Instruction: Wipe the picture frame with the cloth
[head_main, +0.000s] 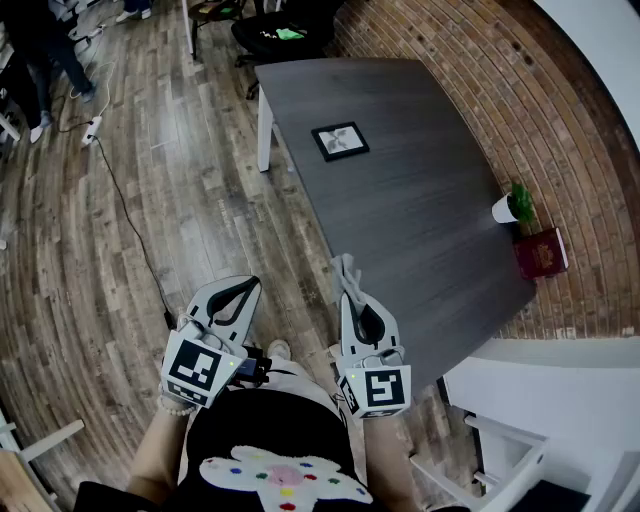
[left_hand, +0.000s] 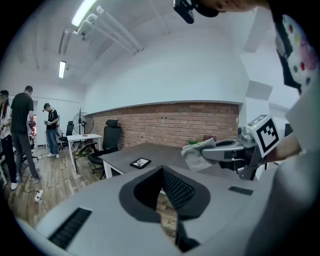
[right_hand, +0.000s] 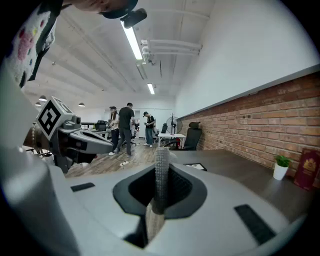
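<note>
A small black picture frame (head_main: 340, 140) lies flat on the dark table (head_main: 420, 230), towards its far end; it also shows in the left gripper view (left_hand: 140, 162) and the right gripper view (right_hand: 196, 166). My right gripper (head_main: 348, 285) hovers at the table's near corner, shut on a grey cloth (head_main: 345, 268). The cloth (right_hand: 161, 175) stands pinched between its jaws (right_hand: 161, 155). From the left gripper view the cloth (left_hand: 196, 152) sticks out of the right gripper's tips. My left gripper (head_main: 243, 287) is over the floor left of the table, shut and empty (left_hand: 162, 172).
A small plant in a white cup (head_main: 510, 205) and a red book (head_main: 541, 252) sit at the table's right edge by the brick wall. A black office chair (head_main: 285, 30) stands beyond the far end. People (right_hand: 125, 125) stand farther off. A cable (head_main: 125, 200) runs along the wooden floor.
</note>
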